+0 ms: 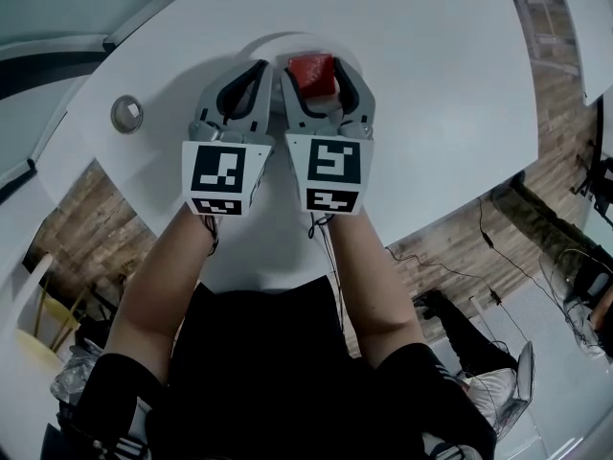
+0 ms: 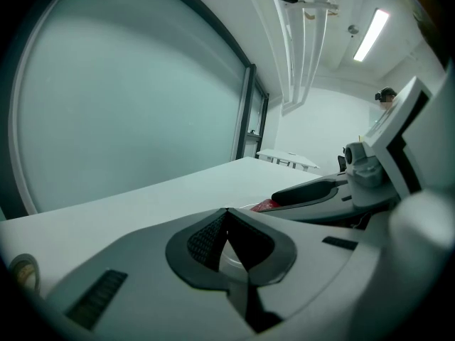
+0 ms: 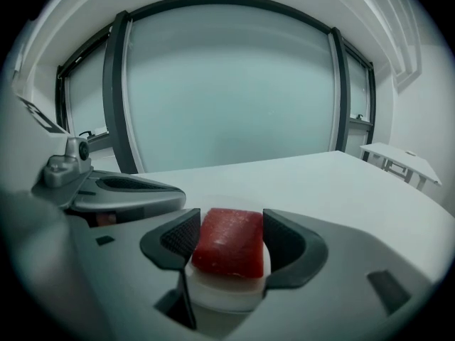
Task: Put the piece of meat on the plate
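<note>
**A:** Nearest the lens was the grey two-jaw right gripper [image 3: 229,227]. How did its jaws stand?

**B:** They were closed on the red rectangular block of meat [image 3: 229,246], with one ribbed black pad against each side.

**A:** And where was the block?

**B:** It was low over the round white plate [image 3: 226,293], inside the rim. I could not tell whether it touched the plate.

**A:** And the left gripper [image 2: 226,216]?

**B:** Its jaws were together at the tips, with nothing between them. It lay just beside the right one, its tips by the plate's left rim.

**A:** What was farther out?

**B:** The plate sat on the broad white table [image 1: 431,84]. A small grey roll of tape [image 1: 126,113] lay on the same table, well apart to the left. A frosted glass wall [image 3: 227,84] in dark frames stood beyond the table's far edge.
</note>
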`<state>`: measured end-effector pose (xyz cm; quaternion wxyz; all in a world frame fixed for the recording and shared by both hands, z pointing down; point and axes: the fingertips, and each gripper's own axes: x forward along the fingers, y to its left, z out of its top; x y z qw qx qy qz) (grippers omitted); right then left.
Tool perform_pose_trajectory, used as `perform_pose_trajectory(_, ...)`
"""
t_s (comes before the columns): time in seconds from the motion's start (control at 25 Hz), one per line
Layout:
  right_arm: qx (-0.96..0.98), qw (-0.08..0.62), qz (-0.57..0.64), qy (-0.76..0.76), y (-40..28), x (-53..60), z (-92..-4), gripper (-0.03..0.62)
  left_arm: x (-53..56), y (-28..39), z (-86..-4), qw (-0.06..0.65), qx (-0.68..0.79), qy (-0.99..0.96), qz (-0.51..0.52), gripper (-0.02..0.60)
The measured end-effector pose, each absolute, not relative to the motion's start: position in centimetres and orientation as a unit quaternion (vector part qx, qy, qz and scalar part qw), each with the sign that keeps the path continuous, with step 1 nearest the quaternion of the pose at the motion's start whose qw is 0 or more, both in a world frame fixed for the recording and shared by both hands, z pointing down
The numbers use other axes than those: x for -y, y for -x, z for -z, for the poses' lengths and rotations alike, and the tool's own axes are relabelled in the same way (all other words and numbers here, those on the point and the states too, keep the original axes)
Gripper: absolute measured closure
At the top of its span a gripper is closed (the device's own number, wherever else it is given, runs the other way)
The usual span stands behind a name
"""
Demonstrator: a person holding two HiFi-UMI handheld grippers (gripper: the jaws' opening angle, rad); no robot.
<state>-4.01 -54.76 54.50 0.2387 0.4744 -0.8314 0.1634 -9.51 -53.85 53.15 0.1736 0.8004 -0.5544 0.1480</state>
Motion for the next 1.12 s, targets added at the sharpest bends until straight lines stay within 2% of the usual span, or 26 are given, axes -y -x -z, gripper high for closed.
perform_pose_trajectory(0.52,0.842,0.192,-0.159,-0.478,4.2,53.4,-50.2,0.326,52.5,9.6,-49.4,0.141,0.551,-0.811,-0.138,0.578)
perform_pose_trajectory(0.56,0.840,0.186,-0.153,-0.486,4.0,53.2,-49.5,0.398,52.2,9.6,-48.9,0.137,0.550,-0.812,-0.137,0.578)
perform_pose_trajectory(0.6,0.838,0.184,-0.147,-0.492,3.6,53.0,-48.9,0.435,52.0,9.5,-48.3,0.134,0.550,-0.813,-0.135,0.578)
perform_pose_trajectory(0.8,0.839,0.156,-0.134,-0.503,3.1,51.0,-45.5,0.495,50.0,9.5,-45.1,0.114,0.550,-0.818,-0.122,0.578)
perform_pose_trajectory(0.96,0.834,0.140,-0.112,-0.521,2.8,48.5,-42.8,0.589,47.3,9.2,-41.8,0.090,0.545,-0.826,-0.108,0.578)
perform_pose_trajectory(1.12,0.836,0.129,-0.097,-0.524,3.2,45.6,-40.2,0.589,44.6,9.0,-38.8,0.075,0.537,-0.835,-0.088,0.578)
